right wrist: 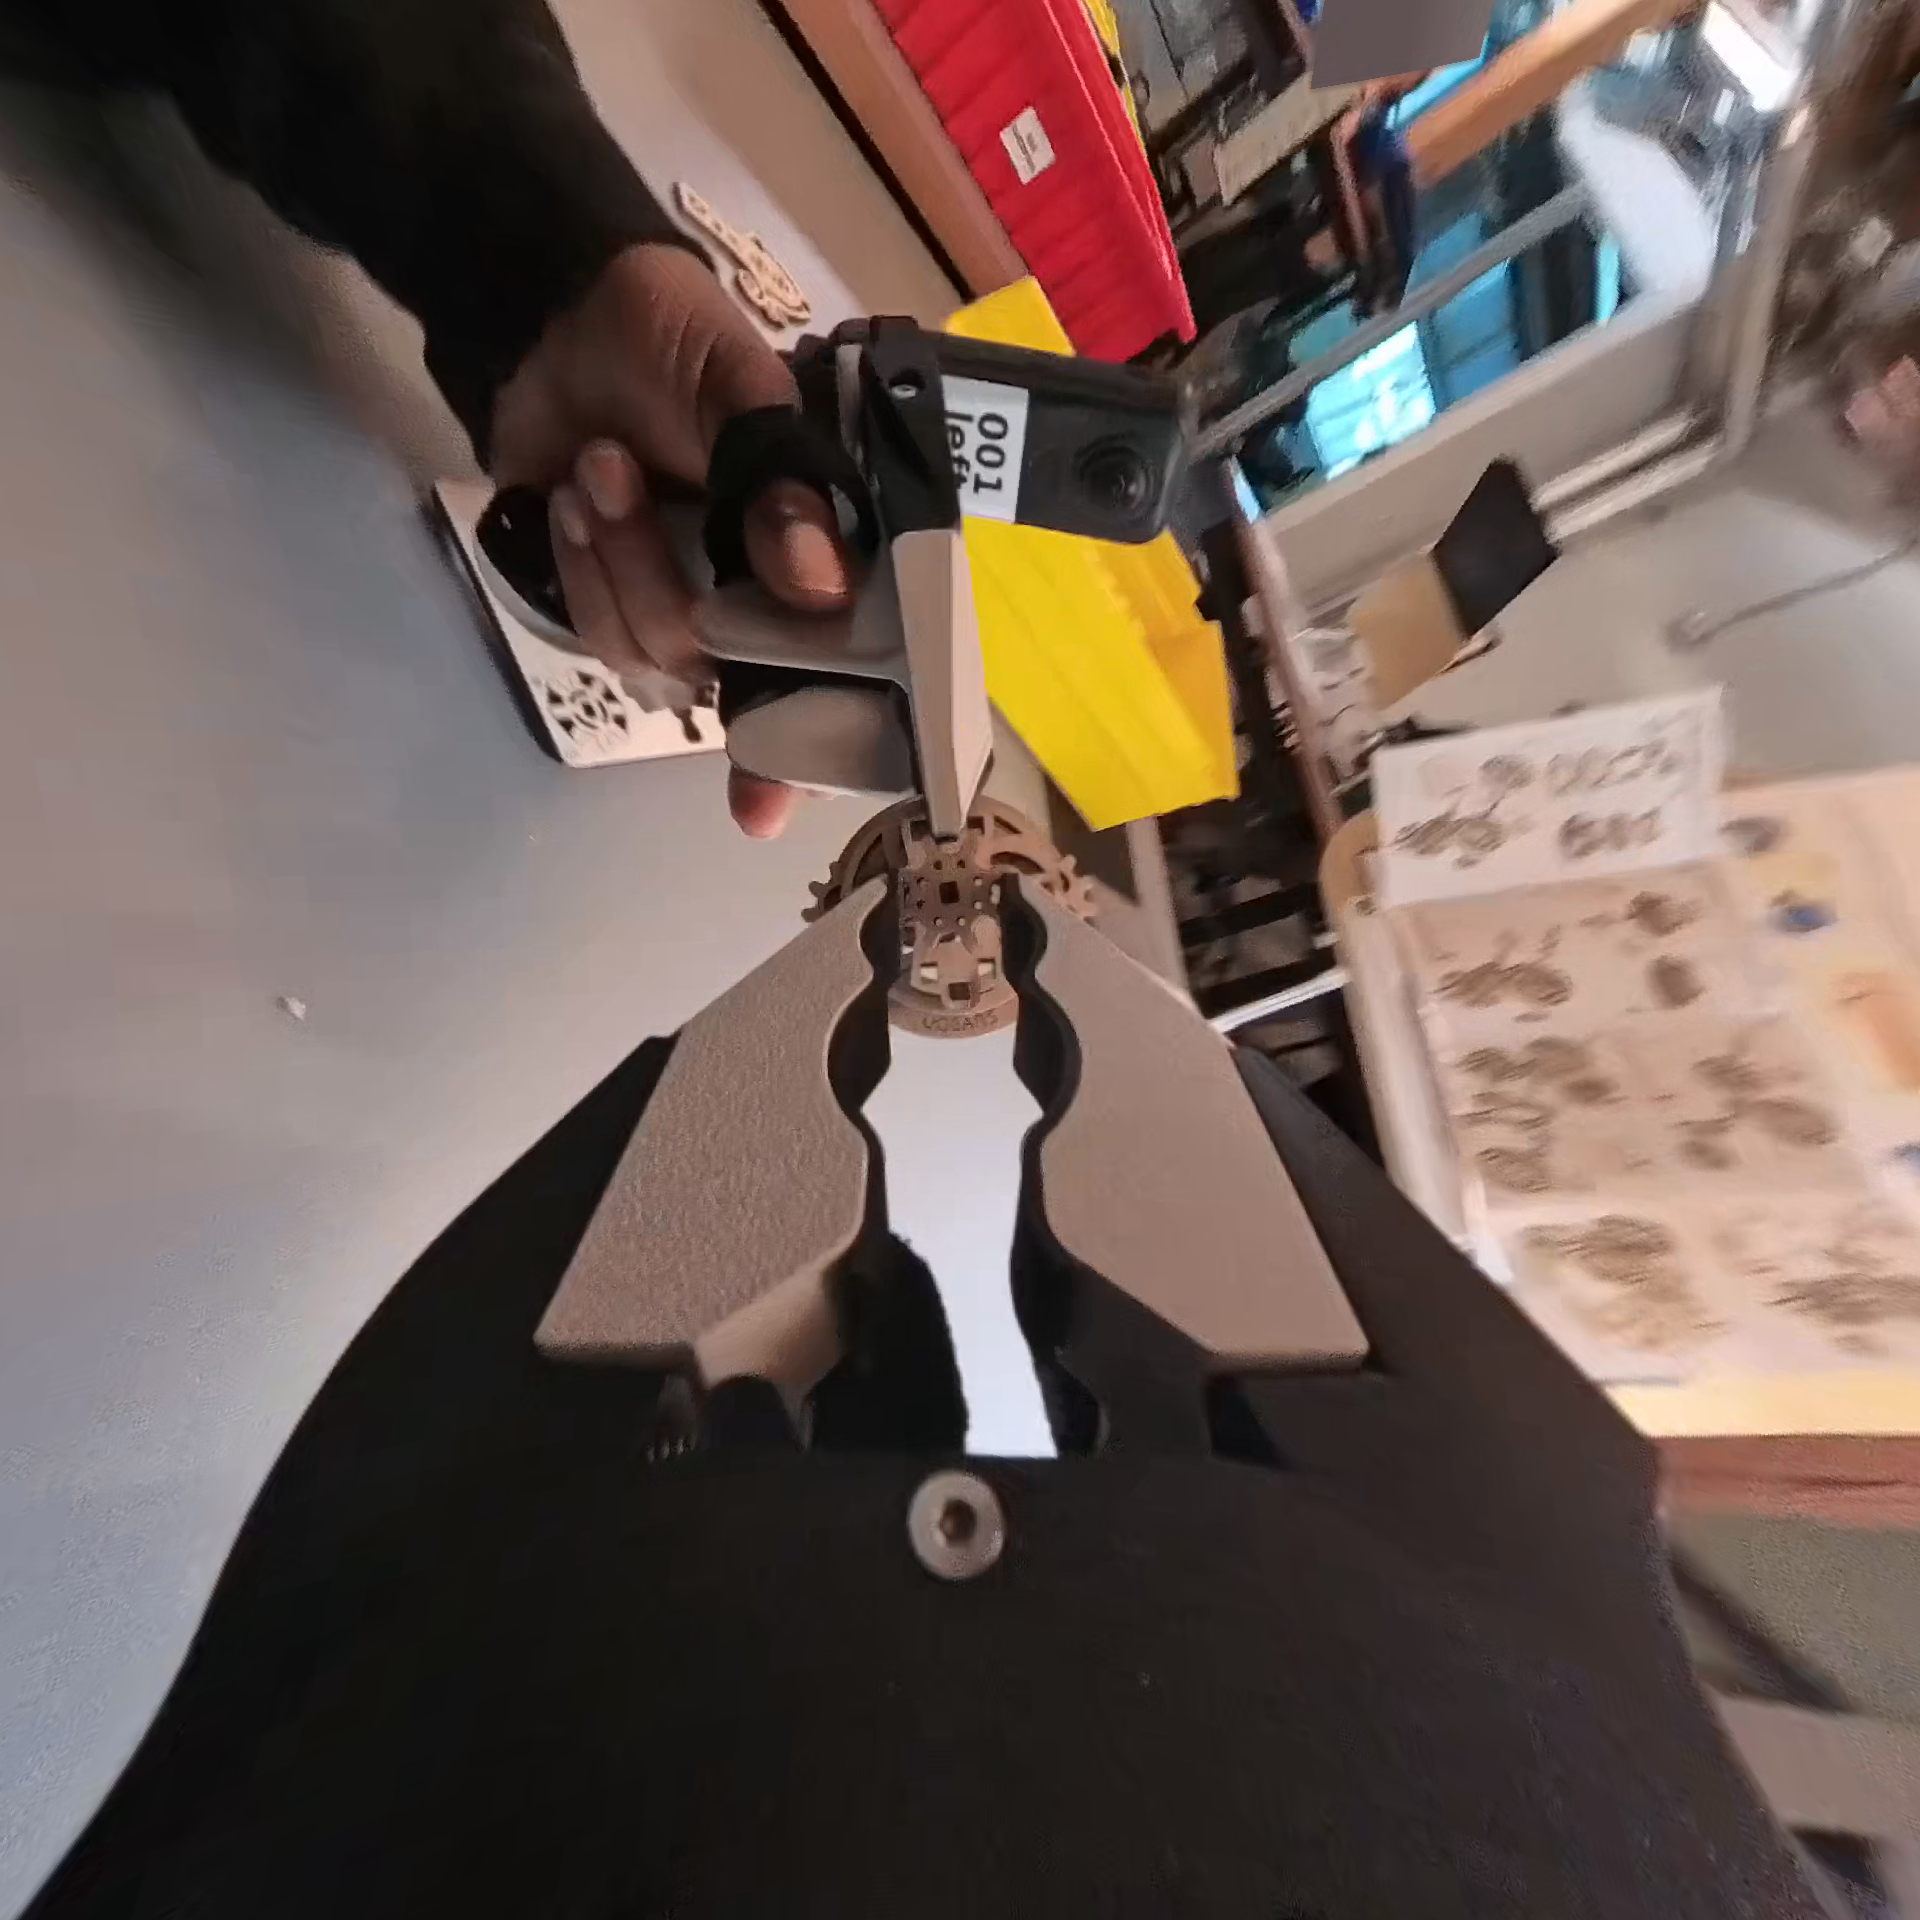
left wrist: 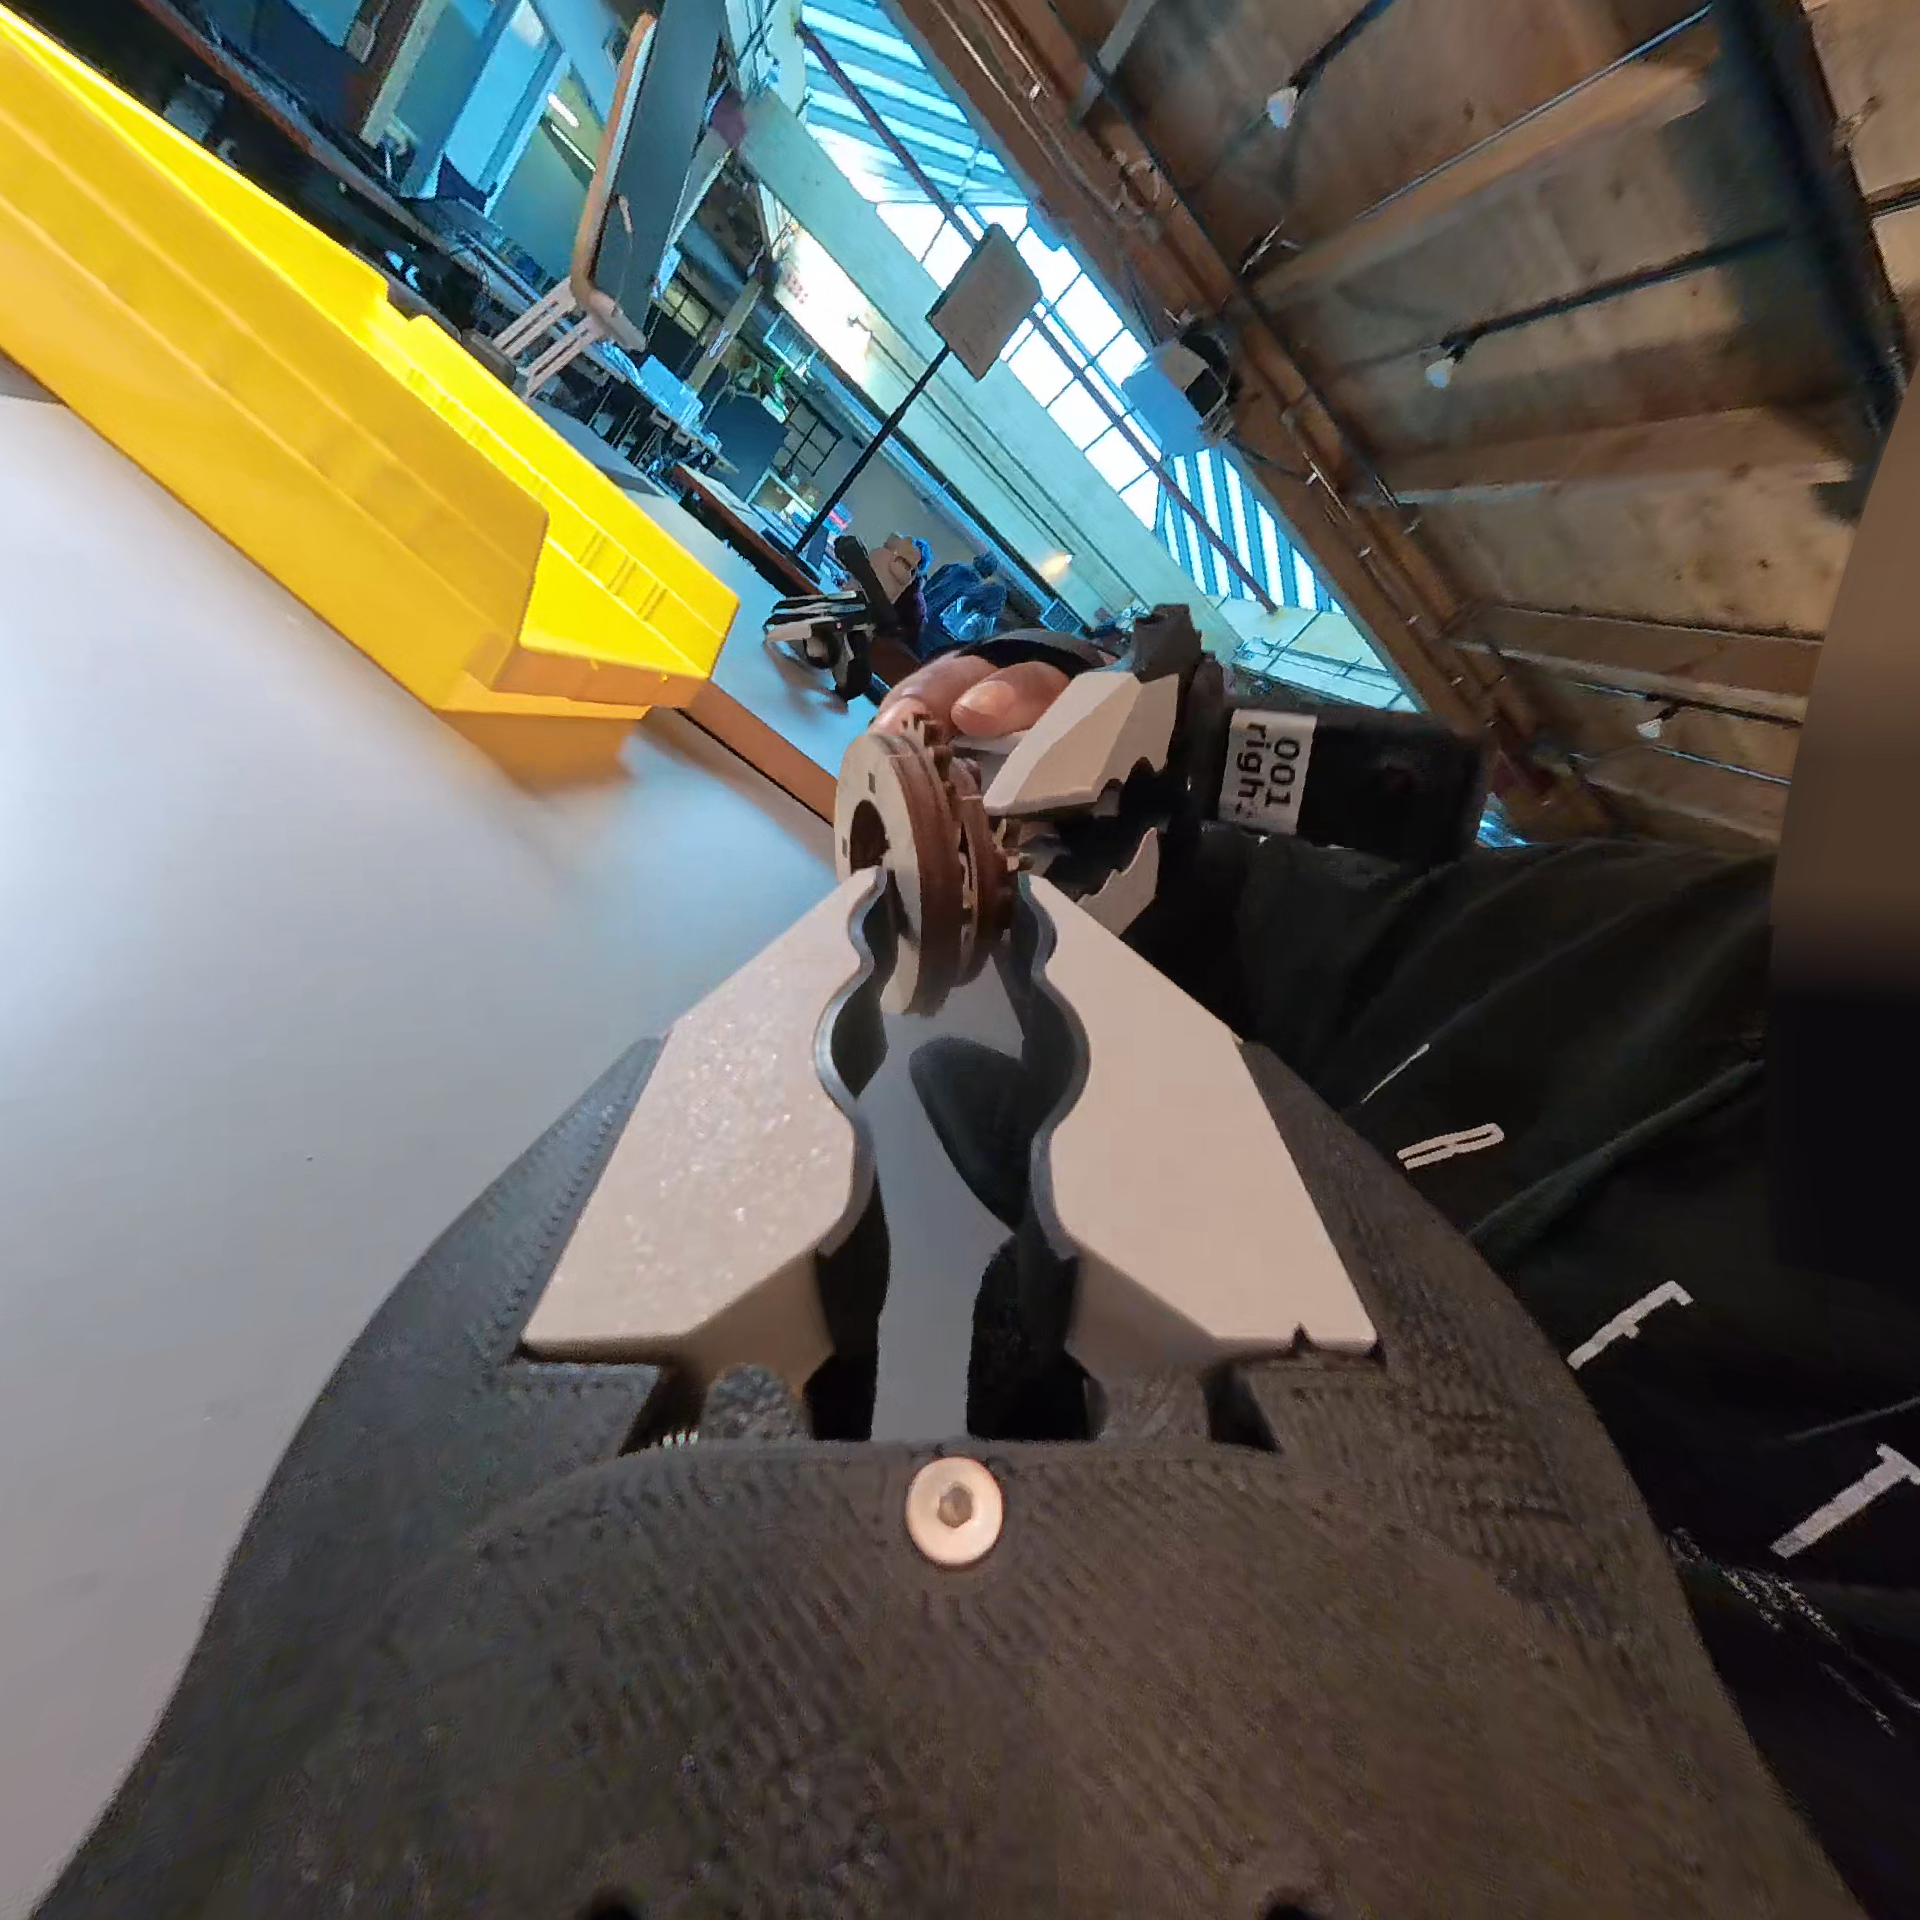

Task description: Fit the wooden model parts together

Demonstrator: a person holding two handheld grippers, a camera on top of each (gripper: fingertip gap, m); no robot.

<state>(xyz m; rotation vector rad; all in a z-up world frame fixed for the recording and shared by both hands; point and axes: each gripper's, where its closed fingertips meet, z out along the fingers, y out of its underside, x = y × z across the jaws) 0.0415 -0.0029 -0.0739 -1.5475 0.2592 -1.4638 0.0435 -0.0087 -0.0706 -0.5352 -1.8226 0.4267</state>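
Observation:
A round wooden gear assembly (left wrist: 902, 831) of stacked pale and dark-edged discs is held in the air between both grippers. My left gripper (left wrist: 940, 888) is shut on its rim from below. In the right wrist view my right gripper (right wrist: 954, 899) is shut on the small lattice hub (right wrist: 948, 940) at the front of the assembly. The larger toothed wheel (right wrist: 1049, 868) sits behind the hub. The left gripper (right wrist: 943, 816) comes in from above, edge-on, and pinches that wheel. The right gripper (left wrist: 1003, 821) also shows in the left wrist view, meeting the assembly from the far side.
Yellow bins (left wrist: 343, 416) stand on the grey table (left wrist: 260, 987) and also show in the right wrist view (right wrist: 1101, 665). A laser-cut wooden sheet (right wrist: 592, 717) and loose wooden parts (right wrist: 753, 275) lie on the table. Printed instruction sheets (right wrist: 1621, 1039) lie at the right. A red bin (right wrist: 1039, 156) stands behind.

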